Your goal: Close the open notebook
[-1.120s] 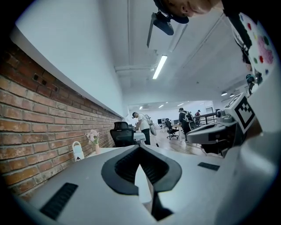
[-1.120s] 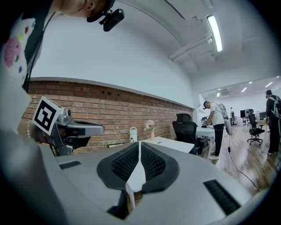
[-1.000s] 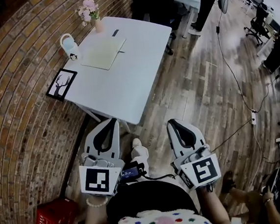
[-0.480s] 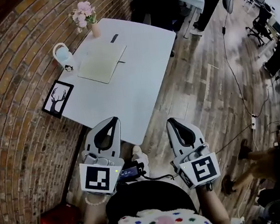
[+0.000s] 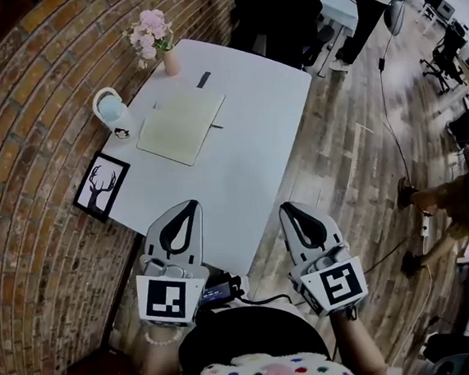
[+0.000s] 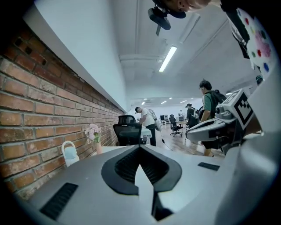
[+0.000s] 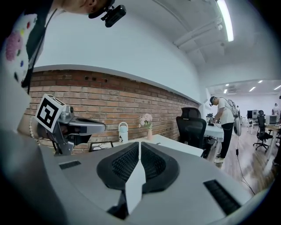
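The open notebook (image 5: 182,127) lay flat, pages up, on the far part of the table (image 5: 256,152), toward the brick wall (image 5: 23,137). The left gripper (image 5: 187,204) and right gripper (image 5: 291,207) were clenched on nothing and held at the near edge, well apart from it. I judged that a carrying posture, with the reach not yet made.

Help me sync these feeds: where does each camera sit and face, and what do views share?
Head view: on the person's head, steeply down at the table and open notebook; left gripper, right gripper and torso show.
Left gripper view: on the left gripper, roughly level along its shut jaws over the table; right gripper shows at right.
Right gripper view: on the right gripper, likewise; left gripper shows at left.
Shared: flowers and bottle in all three.
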`<state>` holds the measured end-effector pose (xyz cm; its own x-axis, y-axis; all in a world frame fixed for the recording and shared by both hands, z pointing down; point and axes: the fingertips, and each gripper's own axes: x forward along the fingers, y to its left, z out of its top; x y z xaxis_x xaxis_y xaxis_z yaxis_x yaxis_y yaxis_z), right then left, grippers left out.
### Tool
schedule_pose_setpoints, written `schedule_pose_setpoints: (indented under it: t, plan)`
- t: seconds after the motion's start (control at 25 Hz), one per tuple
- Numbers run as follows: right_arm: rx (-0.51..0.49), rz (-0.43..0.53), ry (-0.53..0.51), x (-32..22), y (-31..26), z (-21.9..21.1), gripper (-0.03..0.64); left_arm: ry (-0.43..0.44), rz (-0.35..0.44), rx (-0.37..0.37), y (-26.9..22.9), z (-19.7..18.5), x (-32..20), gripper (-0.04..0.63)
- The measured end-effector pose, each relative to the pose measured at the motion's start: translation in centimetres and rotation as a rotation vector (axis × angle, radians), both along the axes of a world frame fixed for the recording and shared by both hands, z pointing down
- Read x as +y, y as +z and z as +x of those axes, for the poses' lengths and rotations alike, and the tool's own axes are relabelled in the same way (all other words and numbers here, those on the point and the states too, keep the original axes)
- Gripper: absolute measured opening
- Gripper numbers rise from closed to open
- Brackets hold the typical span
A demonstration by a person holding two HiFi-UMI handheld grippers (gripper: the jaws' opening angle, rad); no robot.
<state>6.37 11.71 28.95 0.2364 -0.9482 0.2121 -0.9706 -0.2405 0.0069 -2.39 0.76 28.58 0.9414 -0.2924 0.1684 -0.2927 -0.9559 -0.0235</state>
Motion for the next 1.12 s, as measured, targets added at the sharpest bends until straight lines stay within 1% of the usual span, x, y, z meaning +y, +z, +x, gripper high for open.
schedule_pose_setpoints:
  t: [0.16, 0.32, 0.44, 0.52, 0.84, 1.0, 1.12]
  plan:
    - [0.014, -0.010, -0.011, -1.6, 0.3, 0.5, 0.041, -0.008, -0.005, -0.001, 0.3, 0.5, -1.7, 0.017]
    - [0.055, -0.048, -0.047, -2.9, 1.2, 0.6, 0.041, -0.026, -0.001, -0.006, 0.6, 0.7, -2.8, 0.017]
    - [0.102, -0.085, -0.078, -3.9, 1.9, 0.4, 0.041, -0.049, -0.029, 0.001, 1.0, 0.3, -3.6, 0.017]
    - [0.138, -0.111, -0.101, -4.6, 2.4, 0.4, 0.041, -0.065, -0.045, -0.007, 1.5, 0.0, -4.0, 0.017]
    - [0.215, -0.217, -0.220, -7.3, 5.2, 1.2, 0.041, -0.142, -0.070, -0.048, 3.5, -0.4, -5.2, 0.017]
    - [0.304, -0.266, -0.300, -9.3, 6.8, 2.2, 0.043, -0.193, -0.076, -0.076, 4.7, -0.5, -6.0, 0.017]
    - [0.334, -0.291, -0.342, -10.9, 8.0, 3.4, 0.048, -0.227, -0.080, -0.099, 5.8, -0.3, -6.5, 0.017]
